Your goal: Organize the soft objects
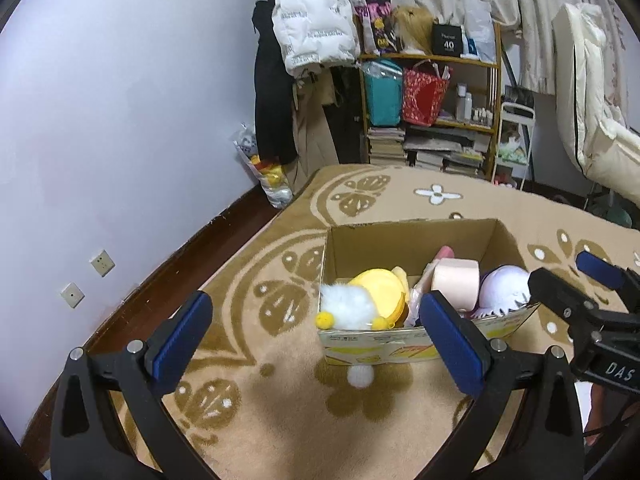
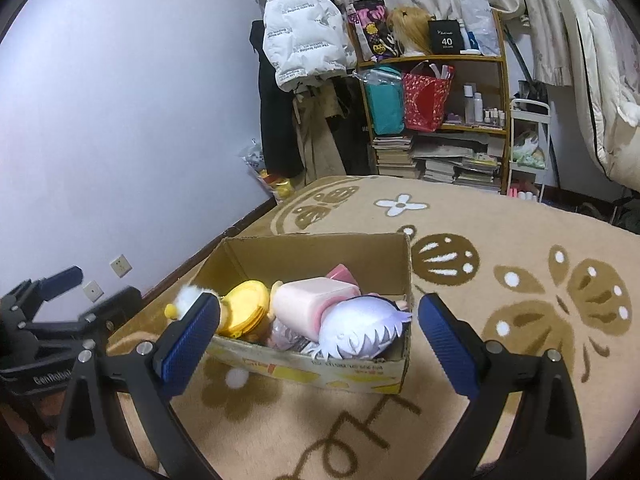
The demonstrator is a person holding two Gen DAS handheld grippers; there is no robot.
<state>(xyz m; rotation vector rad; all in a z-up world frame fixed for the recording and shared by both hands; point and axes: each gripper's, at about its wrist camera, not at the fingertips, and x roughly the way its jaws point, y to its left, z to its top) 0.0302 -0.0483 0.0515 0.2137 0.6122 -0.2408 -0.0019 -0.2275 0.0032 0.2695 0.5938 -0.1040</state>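
Observation:
An open cardboard box (image 1: 404, 238) (image 2: 320, 252) stands on the carpet and holds several soft toys: a white fluffy toy with yellow feet (image 1: 350, 306) hanging over the near wall, a yellow plush (image 1: 382, 290) (image 2: 244, 306), a pink cylinder plush (image 1: 458, 282) (image 2: 316, 300) and a white-haired doll head (image 1: 506, 286) (image 2: 362, 330). A white pompom (image 1: 361, 376) (image 2: 236, 378) lies on the carpet in front of the box. My left gripper (image 1: 316, 342) is open and empty before the box. My right gripper (image 2: 320, 348) is open and empty, near the box's front wall.
A tan patterned carpet (image 1: 280, 420) covers the floor. A white wall with outlets (image 1: 102, 263) is at the left. A shelf with bags and books (image 1: 432, 112) and hanging coats (image 1: 312, 20) stand at the back. Bedding (image 1: 592, 100) is at the right.

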